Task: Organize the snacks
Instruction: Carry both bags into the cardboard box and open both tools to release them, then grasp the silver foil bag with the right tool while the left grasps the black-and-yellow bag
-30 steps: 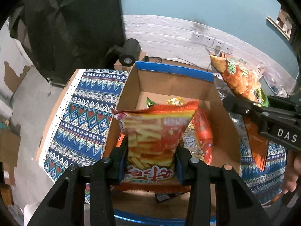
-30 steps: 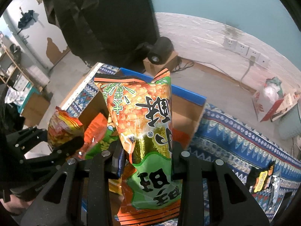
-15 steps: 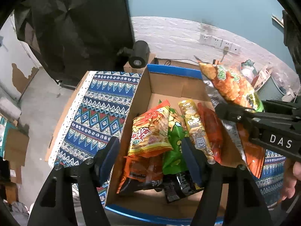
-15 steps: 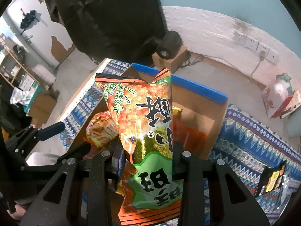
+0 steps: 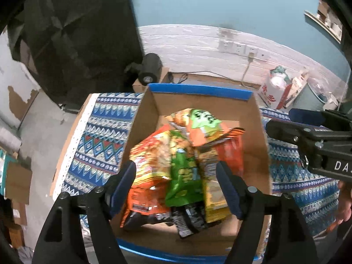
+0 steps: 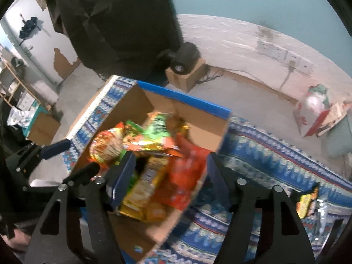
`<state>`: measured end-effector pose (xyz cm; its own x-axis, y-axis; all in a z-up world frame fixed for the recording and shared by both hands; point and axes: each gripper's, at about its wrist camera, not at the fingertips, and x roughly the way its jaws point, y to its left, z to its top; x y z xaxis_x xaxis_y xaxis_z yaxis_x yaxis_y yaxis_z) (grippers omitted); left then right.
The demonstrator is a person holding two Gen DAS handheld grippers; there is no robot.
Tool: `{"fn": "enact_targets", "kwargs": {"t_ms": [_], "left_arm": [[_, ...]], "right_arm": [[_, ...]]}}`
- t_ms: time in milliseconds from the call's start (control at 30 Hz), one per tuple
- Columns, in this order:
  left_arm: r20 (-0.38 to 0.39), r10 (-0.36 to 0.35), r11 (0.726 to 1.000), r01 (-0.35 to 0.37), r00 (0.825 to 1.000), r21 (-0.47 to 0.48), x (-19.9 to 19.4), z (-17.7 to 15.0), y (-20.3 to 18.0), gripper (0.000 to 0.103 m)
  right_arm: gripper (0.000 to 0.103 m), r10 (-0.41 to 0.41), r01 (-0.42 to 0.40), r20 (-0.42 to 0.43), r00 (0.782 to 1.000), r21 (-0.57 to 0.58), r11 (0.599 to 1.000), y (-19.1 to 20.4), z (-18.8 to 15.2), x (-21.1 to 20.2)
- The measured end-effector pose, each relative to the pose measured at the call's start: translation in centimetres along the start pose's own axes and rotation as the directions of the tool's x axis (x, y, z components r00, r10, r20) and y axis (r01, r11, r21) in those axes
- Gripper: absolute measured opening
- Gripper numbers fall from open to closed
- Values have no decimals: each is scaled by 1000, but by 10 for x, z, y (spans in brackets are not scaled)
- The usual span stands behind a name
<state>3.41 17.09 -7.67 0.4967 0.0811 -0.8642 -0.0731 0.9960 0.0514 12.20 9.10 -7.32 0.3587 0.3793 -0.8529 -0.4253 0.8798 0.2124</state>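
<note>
A cardboard box (image 5: 143, 118) with blue-taped rims holds several snack bags. The green-and-orange bag (image 5: 202, 125) lies on top of the pile, also in the right wrist view (image 6: 158, 132). The yellow-orange fries bag (image 5: 151, 156) lies at the left of the pile. My left gripper (image 5: 176, 187) is open and empty above the box's near side. My right gripper (image 6: 169, 180) is open and empty above the box; it also shows in the left wrist view (image 5: 308, 136) at the right.
The box (image 6: 202, 132) sits on a blue patterned cloth (image 5: 94, 140). More snack packets (image 6: 308, 200) lie on the cloth at the right. A black round device (image 5: 150, 68) on a small carton stands behind the box. A red-and-white bag (image 5: 277, 90) stands by the wall.
My left gripper let go of the fries bag, which fell into the box. My right gripper then opened and dropped the green-and-orange bag on top of the pile.
</note>
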Motion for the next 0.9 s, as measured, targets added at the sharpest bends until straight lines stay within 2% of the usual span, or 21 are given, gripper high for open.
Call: {"fn": "enact_targets", "kwargs": {"t_ms": [400, 900], "left_arm": [[-1, -57, 988, 57, 998, 145, -5, 1, -74, 80], [8, -110, 944, 102, 994, 314, -13, 3, -167, 81]], "right_arm": [[72, -134, 134, 1, 991, -11, 991, -59, -36, -41], [74, -239, 238, 6, 971, 50, 970, -135, -86, -91]]}}
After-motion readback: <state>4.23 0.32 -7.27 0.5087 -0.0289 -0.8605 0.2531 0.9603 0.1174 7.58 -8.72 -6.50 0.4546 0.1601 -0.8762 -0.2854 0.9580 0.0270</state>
